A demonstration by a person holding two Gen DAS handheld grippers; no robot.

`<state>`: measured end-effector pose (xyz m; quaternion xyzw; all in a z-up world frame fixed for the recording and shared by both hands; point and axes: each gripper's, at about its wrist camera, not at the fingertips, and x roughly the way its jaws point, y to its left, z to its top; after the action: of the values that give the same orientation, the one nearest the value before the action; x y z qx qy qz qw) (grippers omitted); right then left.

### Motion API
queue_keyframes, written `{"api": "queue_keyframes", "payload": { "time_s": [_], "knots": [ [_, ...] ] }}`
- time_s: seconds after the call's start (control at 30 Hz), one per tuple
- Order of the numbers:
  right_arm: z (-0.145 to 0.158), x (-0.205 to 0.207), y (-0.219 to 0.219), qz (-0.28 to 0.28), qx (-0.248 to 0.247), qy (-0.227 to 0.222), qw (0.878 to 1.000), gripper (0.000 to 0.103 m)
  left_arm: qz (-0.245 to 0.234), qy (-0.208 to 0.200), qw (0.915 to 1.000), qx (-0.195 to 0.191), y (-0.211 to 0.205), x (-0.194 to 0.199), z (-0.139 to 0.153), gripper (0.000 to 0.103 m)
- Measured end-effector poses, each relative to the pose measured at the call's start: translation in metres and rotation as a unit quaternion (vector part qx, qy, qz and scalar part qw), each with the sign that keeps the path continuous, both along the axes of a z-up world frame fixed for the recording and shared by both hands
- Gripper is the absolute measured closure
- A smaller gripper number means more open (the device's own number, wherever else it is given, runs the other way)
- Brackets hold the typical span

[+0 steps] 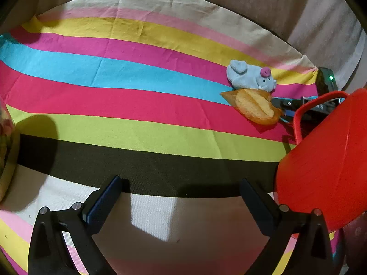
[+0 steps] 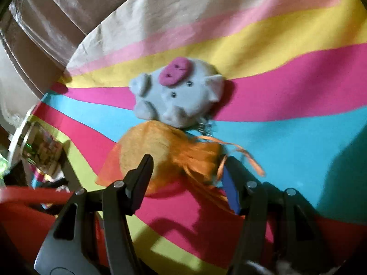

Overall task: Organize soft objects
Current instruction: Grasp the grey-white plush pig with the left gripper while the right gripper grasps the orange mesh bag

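Striped cloth (image 1: 142,105) is lying spread under both tools. Red basket (image 1: 321,160) is sitting just right of the left gripper (image 1: 181,197), tilted, handle pointing away. Left gripper is hanging w/ jaws spread as wide as they go, nothing btwn them, only cloth below. Right gripper (image 2: 185,169) is standing partly open, its fingers flanking the orange mesh pouch (image 2: 160,151); can't tell if pads are touching it. Grey pig plush (image 2: 179,91) is lying just beyond the pouch, touching it, ahead of the right gripper's tips.
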<state>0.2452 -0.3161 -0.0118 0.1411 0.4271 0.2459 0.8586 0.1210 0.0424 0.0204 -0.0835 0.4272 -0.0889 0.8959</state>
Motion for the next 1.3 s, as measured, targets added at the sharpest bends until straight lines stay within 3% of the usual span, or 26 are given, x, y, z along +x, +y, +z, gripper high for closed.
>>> {"api": "queue_keyframes", "payload": {
  "time_s": [0.1,0.13,0.17,0.2,0.3,0.37,0.47,0.57,0.67,0.8,0.9,0.97,1.0,1.1,1.13,1.17,1.23,1.3],
  "knots": [
    [-0.002,0.011,0.006,0.01,0.027,0.011,1.0,0.041,0.0,0.0,1.0,0.002,0.0,0.0,0.0,0.0],
    [-0.003,0.014,0.007,0.014,0.033,0.016,0.999,0.05,0.0,0.001,1.0,0.004,-0.001,0.0,0.0,0.0],
    [-0.004,0.015,0.008,0.015,0.032,0.021,0.999,0.08,0.0,0.001,1.0,0.007,-0.001,0.001,0.0,0.0],
    [-0.005,0.014,0.009,0.012,0.026,0.02,0.999,0.093,0.0,0.003,1.0,0.008,-0.002,0.002,0.001,0.0],
    [0.008,-0.004,0.006,-0.004,0.008,-0.029,1.0,0.096,0.002,0.018,0.9998,0.01,-0.003,0.011,0.003,0.0],
    [0.023,-0.017,-0.003,-0.034,-0.005,-0.056,0.998,0.096,-0.002,0.026,0.9995,-0.018,-0.001,0.024,0.006,0.0],
    [0.053,-0.051,-0.022,-0.096,-0.073,-0.102,0.987,0.096,-0.016,0.02,0.9988,-0.043,-0.009,0.055,0.018,0.0],
    [0.075,-0.084,-0.047,-0.142,-0.094,-0.118,0.978,0.096,-0.077,-0.014,0.9969,-0.008,-0.042,0.094,0.033,0.0],
    [0.086,-0.119,-0.068,-0.175,-0.084,-0.116,0.974,0.096,-0.162,-0.055,0.9834,0.059,-0.089,0.136,0.044,0.0],
    [0.083,-0.149,-0.069,-0.176,-0.063,-0.094,0.978,0.096,-0.275,-0.077,0.9488,0.134,-0.14,0.179,0.049,0.0],
    [0.076,-0.162,-0.057,-0.163,-0.07,-0.085,0.98,0.096,-0.359,-0.038,0.919,0.159,-0.164,0.207,0.042,0.0],
    [0.07,-0.167,-0.053,-0.163,-0.059,-0.077,0.982,0.096,-0.368,-0.037,0.9072,0.2,-0.175,0.216,0.034,0.0],
    [0.066,-0.169,-0.053,-0.165,-0.052,-0.073,0.982,0.096,-0.37,-0.037,0.9033,0.214,-0.179,0.22,0.029,0.0],
    [0.057,-0.174,-0.058,-0.177,-0.039,-0.067,0.981,0.096,-0.37,-0.036,0.9041,0.21,-0.185,0.217,0.021,0.002],
    [0.055,-0.176,-0.059,-0.179,-0.032,-0.064,0.981,0.096,-0.364,-0.039,0.9056,0.214,-0.184,0.213,0.017,0.019],
    [0.054,-0.177,-0.06,-0.181,-0.027,-0.061,0.981,0.096,-0.348,-0.045,0.9084,0.227,-0.183,0.209,0.013,0.05],
    [0.054,-0.18,-0.062,-0.183,-0.027,-0.058,0.981,0.096,-0.327,-0.042,0.927,0.179,-0.17,0.2,0.017,0.074],
    [0.056,-0.183,-0.06,-0.18,-0.032,-0.056,0.982,0.096,-0.29,-0.055,0.9408,0.166,-0.152,0.185,0.023,0.076]
  ]
}}
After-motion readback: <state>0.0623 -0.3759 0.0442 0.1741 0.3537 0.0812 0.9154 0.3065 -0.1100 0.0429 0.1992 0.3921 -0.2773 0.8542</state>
